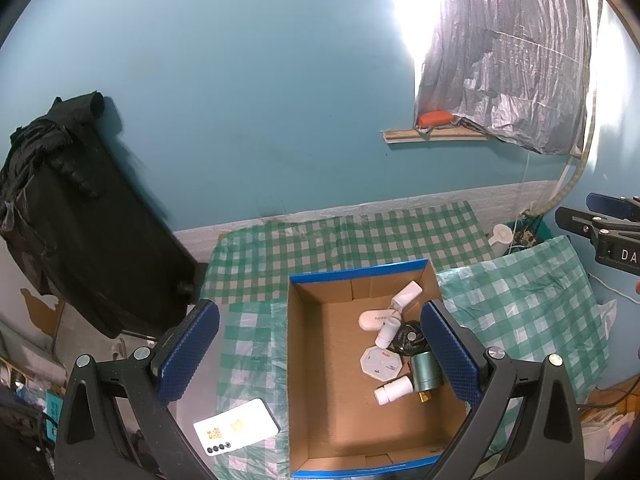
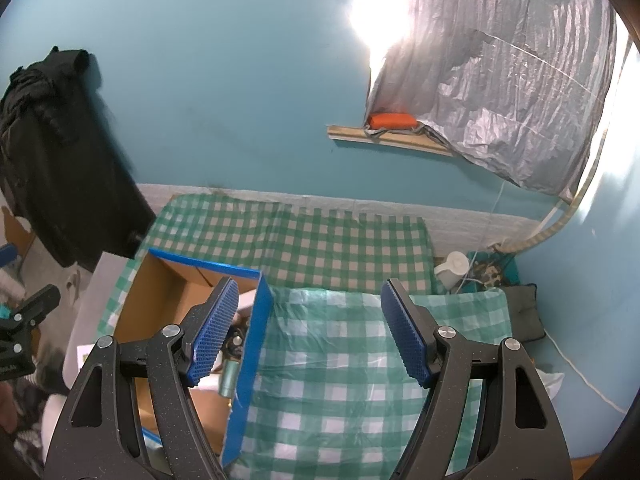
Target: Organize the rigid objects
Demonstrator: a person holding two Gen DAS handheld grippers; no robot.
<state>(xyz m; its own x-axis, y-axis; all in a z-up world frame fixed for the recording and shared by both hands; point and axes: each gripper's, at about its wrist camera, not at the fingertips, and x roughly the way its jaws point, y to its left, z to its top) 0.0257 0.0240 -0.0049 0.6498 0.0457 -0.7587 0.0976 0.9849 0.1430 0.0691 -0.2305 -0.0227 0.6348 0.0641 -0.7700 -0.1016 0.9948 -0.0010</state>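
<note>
A brown cardboard box with a blue rim [image 1: 320, 360] sits on the green checked cloth. Inside lie several small things: a white hexagonal case [image 1: 380, 363], a white tube [image 1: 393, 389], a green metal cylinder [image 1: 427, 368], a black round fan [image 1: 410, 338] and white plastic pieces [image 1: 406, 296]. My left gripper [image 1: 320, 348] is open and empty above the box. A white phone [image 1: 236, 426] lies left of the box. My right gripper [image 2: 310, 330] is open and empty over the cloth, right of the box's wall [image 2: 252, 356]. The cylinder [image 2: 228, 378] shows there too.
A black bag [image 1: 80, 216] hangs on the blue wall at left. A white kettle [image 2: 452, 270] and cables stand at the back right corner. A dark cushion [image 2: 528, 312] lies at the right edge. The checked cloth [image 2: 340, 380] covers the surface.
</note>
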